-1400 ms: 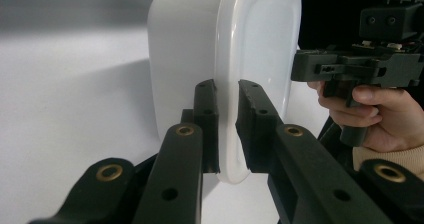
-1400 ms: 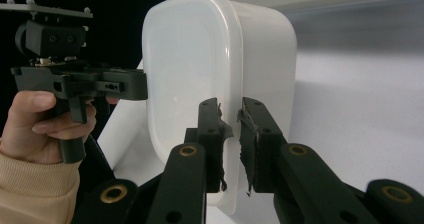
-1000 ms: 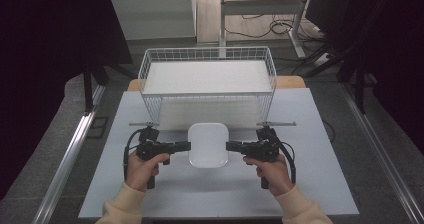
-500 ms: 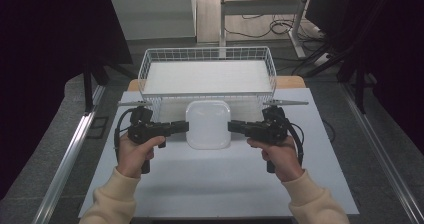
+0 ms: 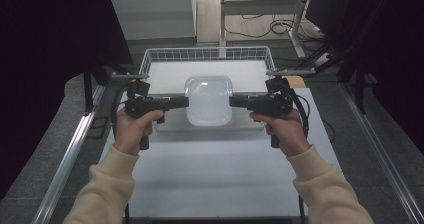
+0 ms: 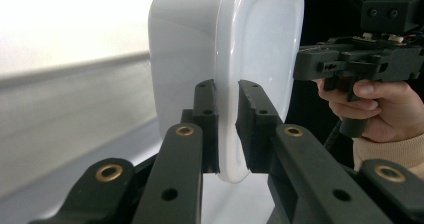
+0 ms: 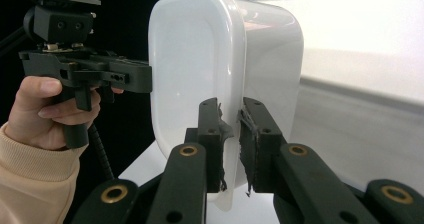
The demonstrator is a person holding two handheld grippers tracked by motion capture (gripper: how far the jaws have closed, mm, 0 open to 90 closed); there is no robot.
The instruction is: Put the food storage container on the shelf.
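While both tongs clamp its rim, left tongs (image 5: 183, 102) and right tongs (image 5: 234, 102) hold the white tub (image 5: 208, 99) above the tabletop (image 5: 210, 169), near the wire basket (image 5: 207, 54).

The high view looks forward and down from above the person's near side, taking in the whole table (image 5: 210, 184) and the wire basket (image 5: 207, 54) at its far edge. The left tool (image 6: 227, 129) carries a camera looking rightward along its jaws, very close to the white container (image 6: 260, 49). The right tool (image 7: 231, 144) carries one looking leftward. All three views share that container, and each tool camera also sees the opposite tool beyond it.
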